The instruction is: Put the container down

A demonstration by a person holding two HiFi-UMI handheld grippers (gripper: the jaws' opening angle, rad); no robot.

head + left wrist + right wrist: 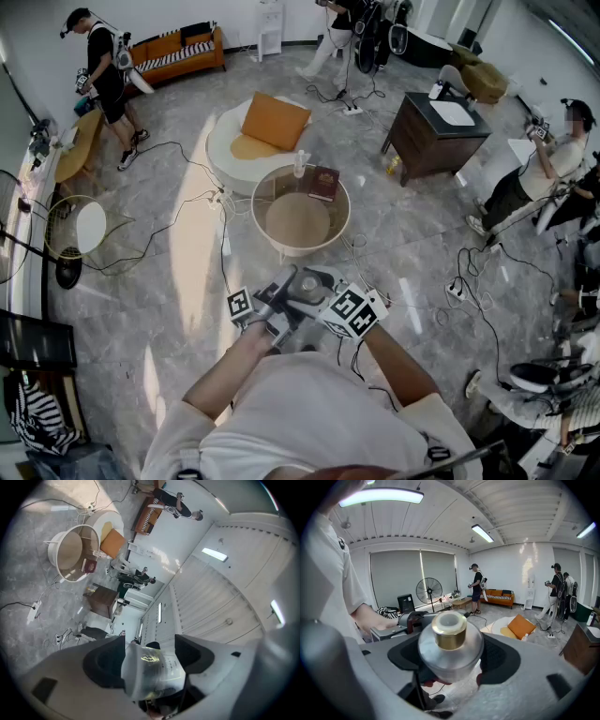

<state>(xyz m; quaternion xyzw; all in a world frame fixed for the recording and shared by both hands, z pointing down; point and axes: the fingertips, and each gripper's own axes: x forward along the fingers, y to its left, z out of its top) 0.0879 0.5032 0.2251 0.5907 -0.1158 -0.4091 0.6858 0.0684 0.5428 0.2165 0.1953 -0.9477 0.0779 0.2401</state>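
While the left gripper and right gripper both pinch the container, it hangs before the chest, short of the round table. Its smooth, rounded wall looks rigid but slippery; grip the body, not the gold neck.

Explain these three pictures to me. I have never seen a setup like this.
No robot here: a person holds a hand-held gripper in each hand. The head view looks down from a camera on the person's head; the other two come from cameras riding on each gripper. The left gripper and the right gripper are both shut on one silvery container with a gold neck, held in the air in front of the person. Beyond it stands a round table carrying a book and a small bottle.
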